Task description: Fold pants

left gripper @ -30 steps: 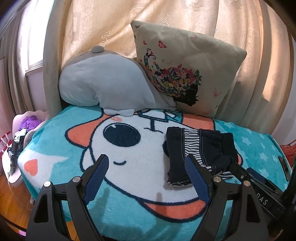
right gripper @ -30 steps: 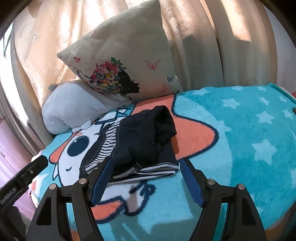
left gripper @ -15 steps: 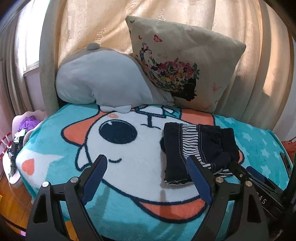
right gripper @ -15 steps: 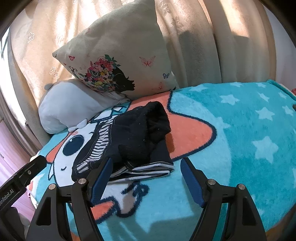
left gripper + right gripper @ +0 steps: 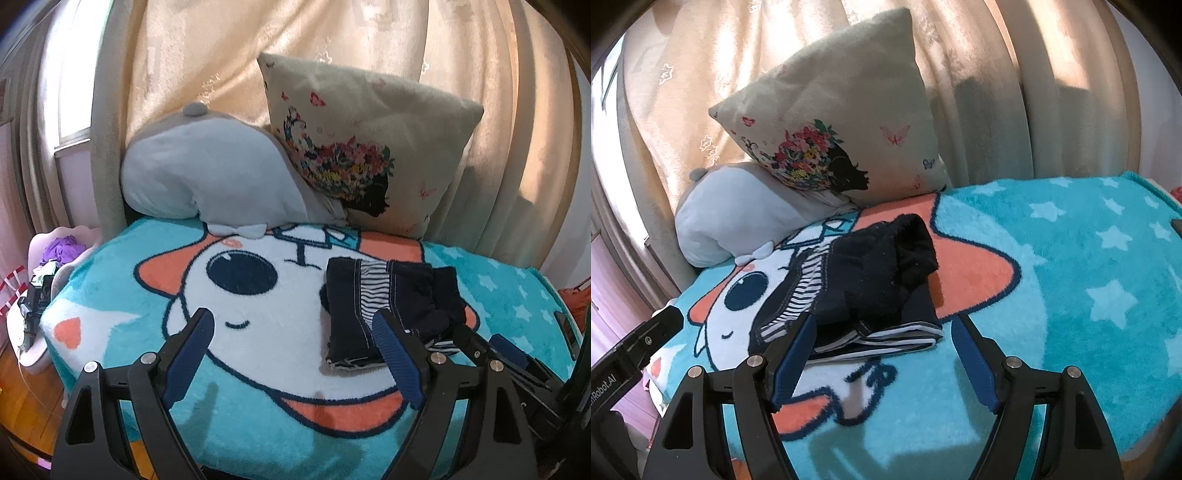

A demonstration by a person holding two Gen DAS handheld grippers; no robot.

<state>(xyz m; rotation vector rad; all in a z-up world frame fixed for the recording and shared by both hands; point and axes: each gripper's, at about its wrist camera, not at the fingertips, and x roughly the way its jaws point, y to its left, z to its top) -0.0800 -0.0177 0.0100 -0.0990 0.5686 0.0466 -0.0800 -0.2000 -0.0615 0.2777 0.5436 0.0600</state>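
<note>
On the blanket (image 5: 1071, 258) lie folded pants (image 5: 871, 280), both tools spread wide.

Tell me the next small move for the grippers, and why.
Probably draw both back and finish. The pants already lie as a compact folded stack on the blanket, and the left gripper and right gripper are open, holding nothing. One top flap looks slightly bunched, so patting it is optional.
</note>
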